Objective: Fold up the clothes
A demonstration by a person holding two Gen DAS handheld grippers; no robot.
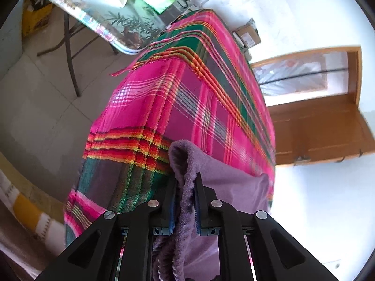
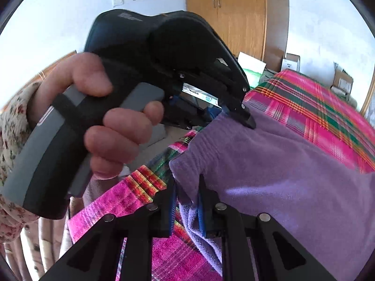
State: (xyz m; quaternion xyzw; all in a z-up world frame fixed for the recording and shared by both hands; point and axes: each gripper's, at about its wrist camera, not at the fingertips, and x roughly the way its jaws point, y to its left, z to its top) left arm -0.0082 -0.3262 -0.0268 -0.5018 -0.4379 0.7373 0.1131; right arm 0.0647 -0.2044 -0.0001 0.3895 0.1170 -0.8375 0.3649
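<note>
garment: a purple fleece garment (image 2: 281, 164), soft and fuzzy, one plain colour
edge: a ribbed hem or band shows along its near edge in the right wrist view
state: partly lifted and bunched, not flat; a fold of it (image 1: 185, 187) stands up in a ridge in the left wrist view
pose: near edge raised and pinched at two places, the rest draped down and spread out
place: its far part lies on a pink plaid cloth (image 1: 211, 89)
type: which kind of garment cannot be told
</note>
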